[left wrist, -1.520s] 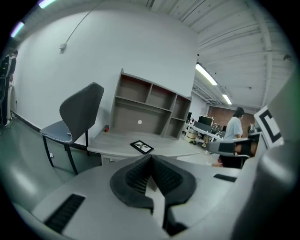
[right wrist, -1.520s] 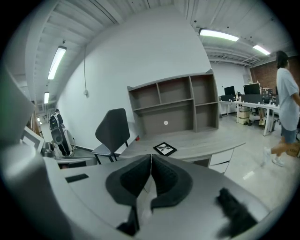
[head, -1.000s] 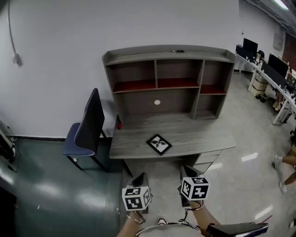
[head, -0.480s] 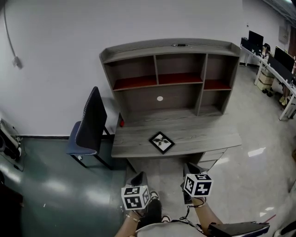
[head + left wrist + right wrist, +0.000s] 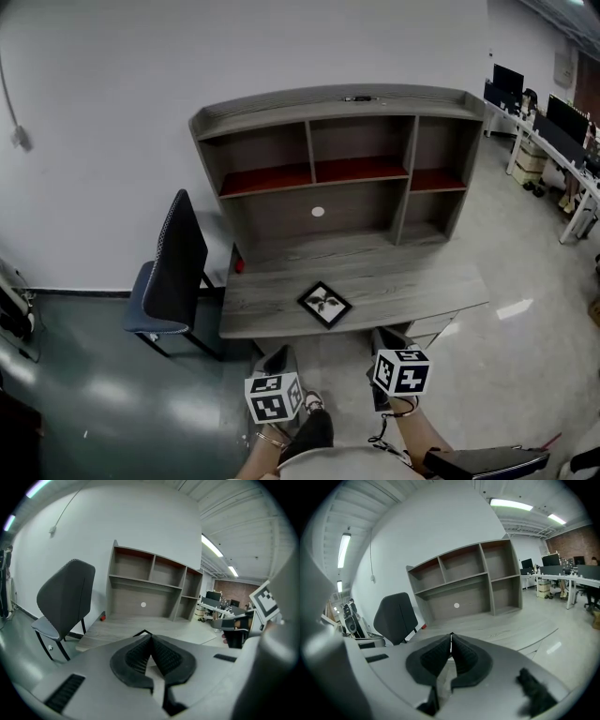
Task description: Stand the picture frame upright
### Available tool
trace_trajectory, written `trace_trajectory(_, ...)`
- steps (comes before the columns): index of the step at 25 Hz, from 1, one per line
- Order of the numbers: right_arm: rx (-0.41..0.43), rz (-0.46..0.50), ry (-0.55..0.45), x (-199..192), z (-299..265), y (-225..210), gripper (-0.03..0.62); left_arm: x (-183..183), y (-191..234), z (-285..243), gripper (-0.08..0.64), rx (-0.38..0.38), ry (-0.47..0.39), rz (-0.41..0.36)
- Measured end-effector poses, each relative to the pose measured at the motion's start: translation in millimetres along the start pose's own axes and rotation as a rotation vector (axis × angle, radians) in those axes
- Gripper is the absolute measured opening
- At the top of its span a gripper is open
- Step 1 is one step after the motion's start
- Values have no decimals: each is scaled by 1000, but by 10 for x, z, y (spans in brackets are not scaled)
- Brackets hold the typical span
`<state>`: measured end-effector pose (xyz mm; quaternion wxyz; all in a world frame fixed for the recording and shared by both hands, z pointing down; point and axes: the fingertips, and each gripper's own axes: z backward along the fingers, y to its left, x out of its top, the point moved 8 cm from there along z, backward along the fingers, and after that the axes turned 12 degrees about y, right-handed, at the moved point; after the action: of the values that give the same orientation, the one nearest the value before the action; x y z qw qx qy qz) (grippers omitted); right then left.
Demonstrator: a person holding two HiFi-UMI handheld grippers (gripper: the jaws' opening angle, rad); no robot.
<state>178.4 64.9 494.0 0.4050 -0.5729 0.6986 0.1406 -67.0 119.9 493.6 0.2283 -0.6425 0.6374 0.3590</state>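
Hidden and unclear
The left gripper (image 5: 151,638) hides all but a corner of the frame (image 5: 143,631); the red thing (image 5: 239,265) on the desk (image 5: 403,281) is too small to name.

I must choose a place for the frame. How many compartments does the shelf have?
5. Top row: left compartment, middle compartment, right compartment. Below: a wide compartment and a narrow compartment at right. None seems hidden.
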Motion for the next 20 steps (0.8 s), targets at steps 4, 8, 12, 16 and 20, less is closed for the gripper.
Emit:
trace_trajectory(4,-7,14,0,208,-205,38,32,170,152,-155,12,-2,-24,23)
trace_trajectory(8,-12,20,-5,450,-410,65,32,383,288,-335,12,-4,-40,26)
trace_trajectory(12,-24,22,10,596,-635,60,32,594,425,-564,12,-13,-44,37)
trace_trajectory(16,-37,24,9,800,-831,59,32,782,539,-781,12,-27,-40,38)
trace_trajectory(20,-49,25,6,1018,-1056,66,32,986,664,-1004,12,-37,-32,28)
